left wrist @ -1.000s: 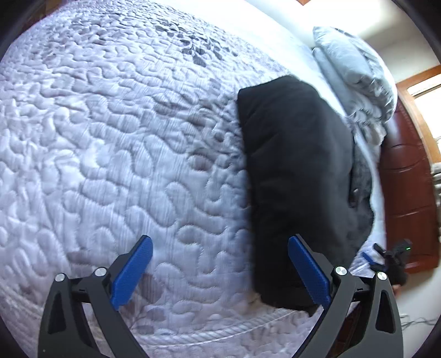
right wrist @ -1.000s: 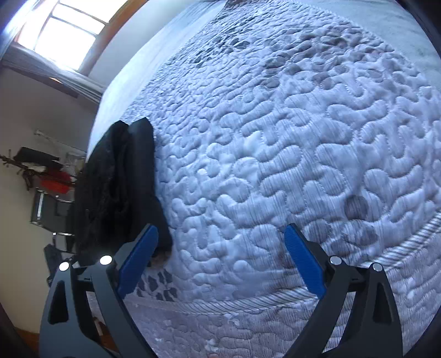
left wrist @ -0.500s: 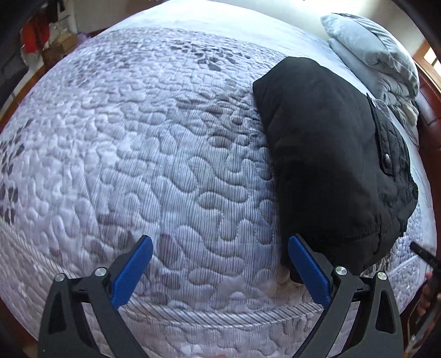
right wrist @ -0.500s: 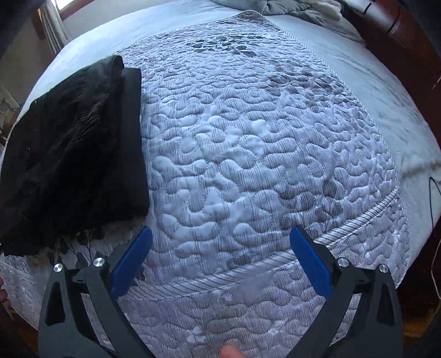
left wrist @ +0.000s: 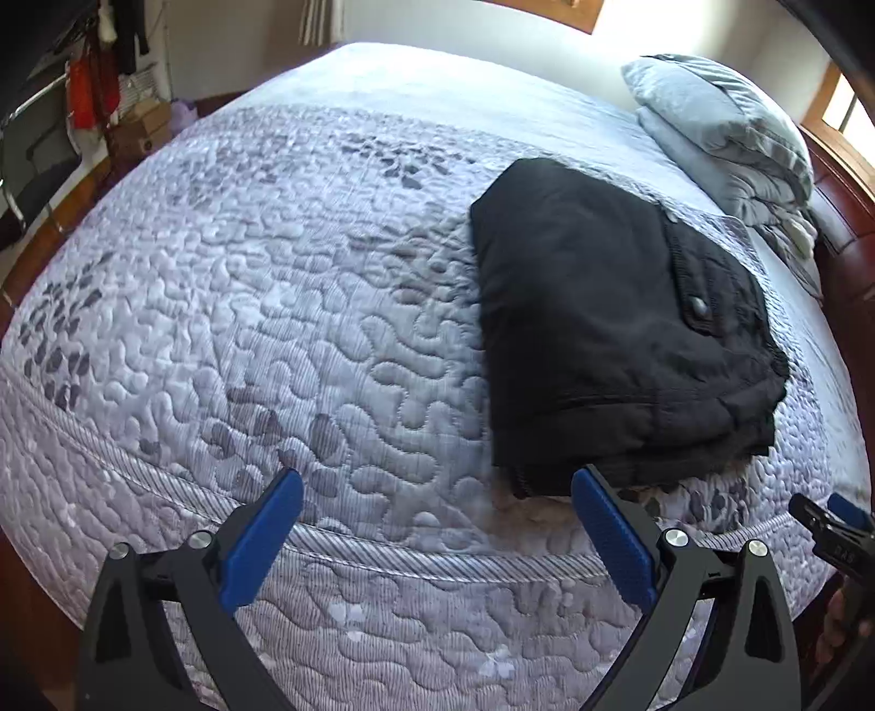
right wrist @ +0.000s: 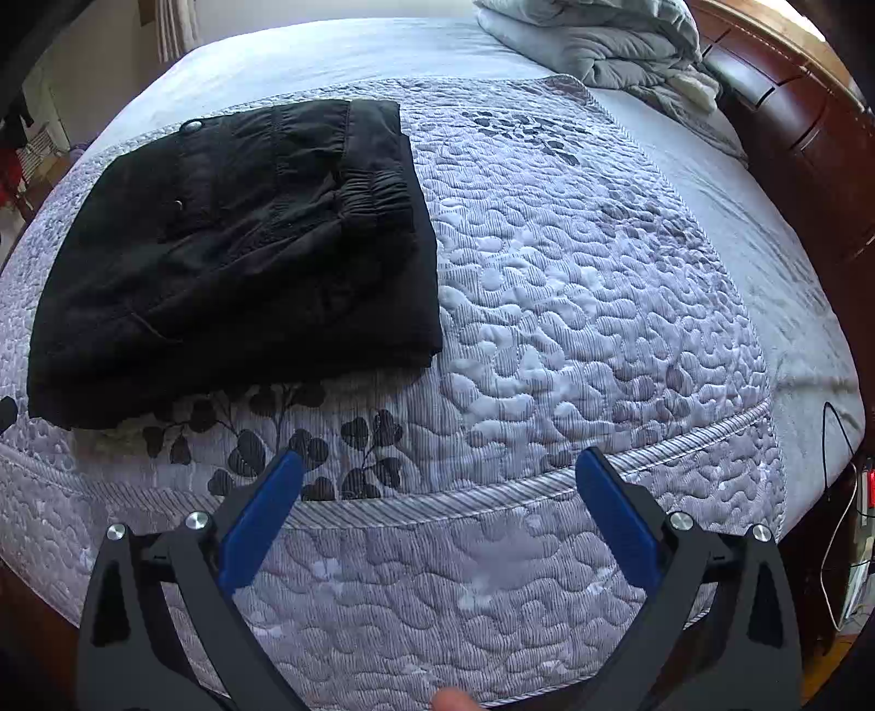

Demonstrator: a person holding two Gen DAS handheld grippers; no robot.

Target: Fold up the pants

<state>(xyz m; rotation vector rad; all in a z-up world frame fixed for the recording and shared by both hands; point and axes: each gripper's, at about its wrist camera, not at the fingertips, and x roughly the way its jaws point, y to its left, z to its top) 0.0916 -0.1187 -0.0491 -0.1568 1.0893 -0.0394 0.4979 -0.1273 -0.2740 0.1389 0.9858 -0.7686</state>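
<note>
Black pants [left wrist: 612,328] lie folded into a flat rectangular stack on the quilted grey bedspread [left wrist: 273,328], right of centre in the left wrist view. In the right wrist view the pants [right wrist: 229,257] lie at the left, waistband elastic and a snap button showing. My left gripper [left wrist: 437,525] is open and empty, held back over the bed's near edge, its right finger just short of the stack's near corner. My right gripper [right wrist: 437,508] is open and empty over the near edge, to the right of the pants. The right gripper's tip also shows at the left wrist view's far right [left wrist: 836,525].
Grey pillows and a crumpled blanket [left wrist: 727,137] lie at the head of the bed [right wrist: 612,44]. A dark wooden headboard [right wrist: 793,126] runs along the right. A chair and red items [left wrist: 82,98] stand by the far wall. A cable [right wrist: 842,492] hangs off the bed's right.
Both grippers have pulled back and risen from the bed, staying open. The views now take in the whole folded stack and the bed's near edge.
</note>
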